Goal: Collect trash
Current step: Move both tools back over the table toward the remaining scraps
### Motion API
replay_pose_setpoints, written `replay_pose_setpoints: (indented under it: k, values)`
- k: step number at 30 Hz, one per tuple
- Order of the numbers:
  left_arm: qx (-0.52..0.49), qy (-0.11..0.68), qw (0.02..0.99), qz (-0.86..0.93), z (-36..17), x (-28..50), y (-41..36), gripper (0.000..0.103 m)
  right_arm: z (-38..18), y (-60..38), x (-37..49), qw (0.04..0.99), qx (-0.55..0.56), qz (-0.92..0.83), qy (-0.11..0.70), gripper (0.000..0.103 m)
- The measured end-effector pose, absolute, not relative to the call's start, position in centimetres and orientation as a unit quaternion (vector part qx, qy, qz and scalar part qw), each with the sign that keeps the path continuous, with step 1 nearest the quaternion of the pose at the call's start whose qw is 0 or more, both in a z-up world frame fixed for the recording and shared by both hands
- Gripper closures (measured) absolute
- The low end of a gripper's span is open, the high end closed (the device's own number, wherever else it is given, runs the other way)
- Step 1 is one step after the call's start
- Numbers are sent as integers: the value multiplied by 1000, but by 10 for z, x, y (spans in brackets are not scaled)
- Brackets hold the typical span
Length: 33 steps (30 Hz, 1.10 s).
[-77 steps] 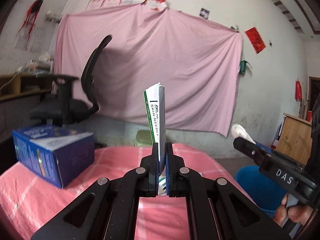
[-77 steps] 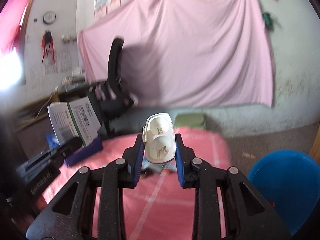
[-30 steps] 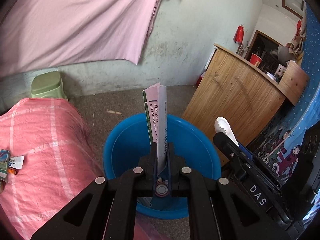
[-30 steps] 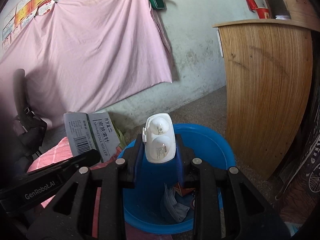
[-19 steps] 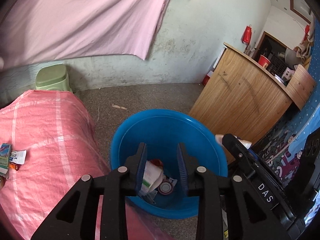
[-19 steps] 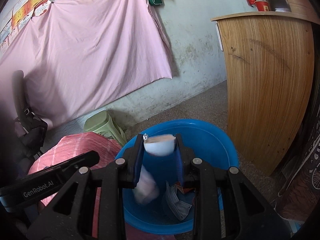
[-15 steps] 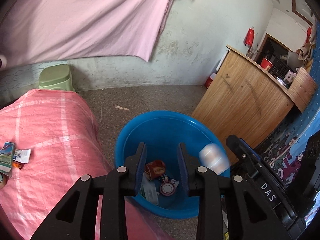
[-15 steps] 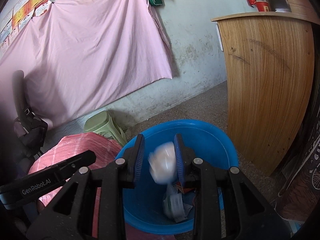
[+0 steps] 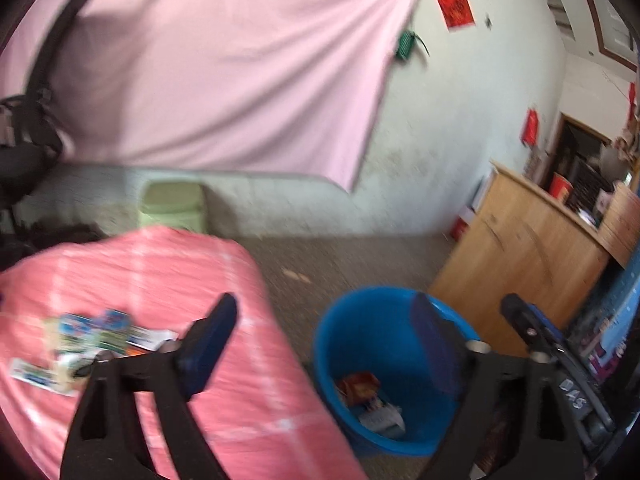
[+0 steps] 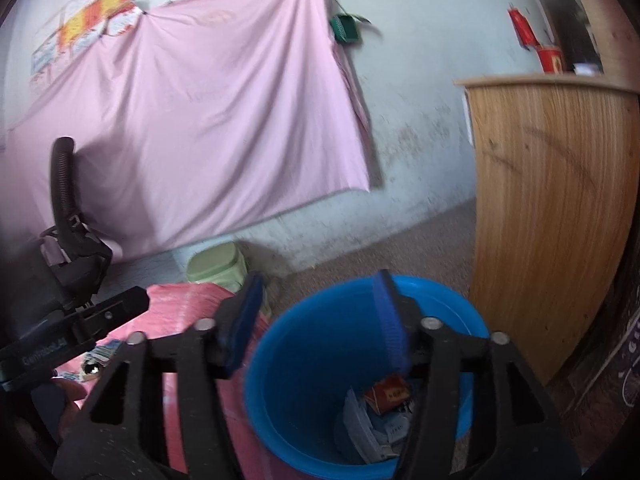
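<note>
The blue bucket (image 10: 280, 392) stands on the floor just beside the rounded edge of the pink-clothed table (image 9: 248, 400), with the wooden cabinet (image 10: 552, 208) near its far side and bare floor behind. Inside lie a red carton (image 10: 387, 394) and crumpled white wrappers (image 10: 360, 428). More packets (image 9: 92, 336) lie on the table. Left gripper (image 9: 324, 340) and right gripper (image 10: 320, 316) are both opening, nothing between the jaws.

1. The small colourful packets (image 9: 92, 334) on the pink checked tablecloth (image 9: 248, 392) are too blurred to read.
2. The round blue plastic bucket (image 10: 280, 364) has its bottom rim cut off by the right wrist view's lower edge.
3. The black office chair (image 9: 28, 136) is cut by the left edge.
</note>
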<state>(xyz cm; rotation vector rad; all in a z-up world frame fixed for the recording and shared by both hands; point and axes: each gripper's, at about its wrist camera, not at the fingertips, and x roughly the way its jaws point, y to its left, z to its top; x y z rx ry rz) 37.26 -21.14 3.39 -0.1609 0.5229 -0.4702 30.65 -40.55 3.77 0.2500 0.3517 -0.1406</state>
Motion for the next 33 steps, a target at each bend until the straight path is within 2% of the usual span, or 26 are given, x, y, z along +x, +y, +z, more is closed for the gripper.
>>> replay_pose_setpoints:
  k: [1,4,5,21,27,33]
  values:
    - [-83,238,942,-222,37,368,-202,8,41,-402,306,976,121,-66,168,13]
    - [-87,205,955,-195,45,356,-177,3,52,-385,302,983,103,-51,140,1]
    - [-87,198,958,-188,46,353,-170,3,56,-378,300,986,96,-45,130,0]
    - [-63,104,993,-4,62,292,-33,2,90,-270,287,998,12,62,27,0]
    - [-64,90,993,38,48,285,-2,2,80,-241,297,995,-3,88,54,0]
    - [-78,166,983,26,15,299,7,2,62,-226,317,988,4,109,113,0]
